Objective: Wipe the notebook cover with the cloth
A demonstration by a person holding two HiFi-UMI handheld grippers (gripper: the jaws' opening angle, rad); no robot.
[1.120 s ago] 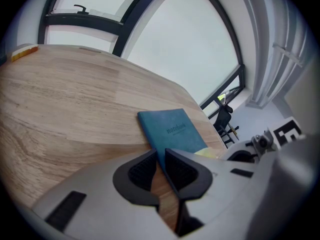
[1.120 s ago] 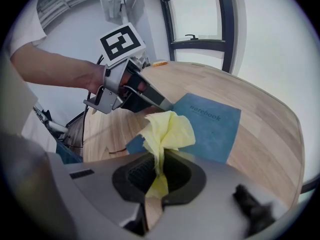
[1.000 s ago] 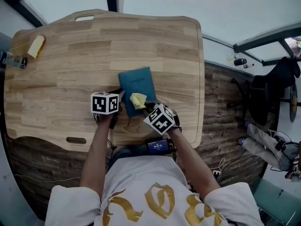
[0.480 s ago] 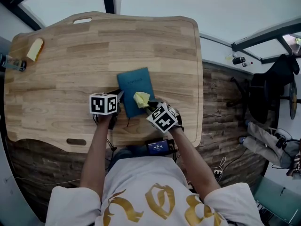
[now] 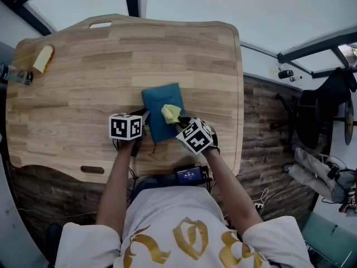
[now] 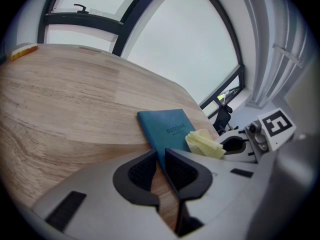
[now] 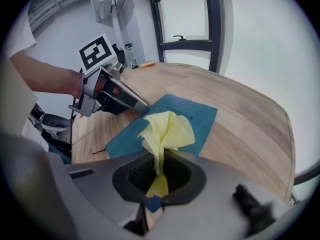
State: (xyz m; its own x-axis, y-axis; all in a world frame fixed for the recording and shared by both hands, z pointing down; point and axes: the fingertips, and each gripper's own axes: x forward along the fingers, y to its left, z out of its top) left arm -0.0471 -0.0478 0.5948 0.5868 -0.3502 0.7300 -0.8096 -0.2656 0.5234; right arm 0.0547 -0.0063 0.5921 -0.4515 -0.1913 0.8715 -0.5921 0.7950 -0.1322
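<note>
Status check, wiping pass. The notebook (image 5: 159,102) lies closed and flat on the wooden counter (image 5: 83,66), cover up, toward the counter's near edge in front of me. The right gripper (image 7: 160,159) is clamped on the yellow cloth (image 7: 167,129): a pinched tail runs between its jaws, and the bunched free end spreads out ahead of them onto the cover, right of the notebook's middle. The left gripper (image 6: 160,154) has its jaws a narrow gap apart, tips at the notebook's near left corner. I see nothing gripped between the pads, so I judge it is only steadying the book. Progress: cloth in hand and in contact with the cover, so pickup and approach are done. I judge the wipe is under way. The cover shows no stain or streak, so I cannot say which parts are already wiped. What seems left is the far half around the printed title and the strip along the notebook's left edge. Containers: the only one I see is a small bottle (image 5: 14,74) at the counter's edge, well to the far left of the notebook. Its contents are too small to tell. A yellow block (image 5: 43,58) lies just beyond it, loose on the wood.
</note>
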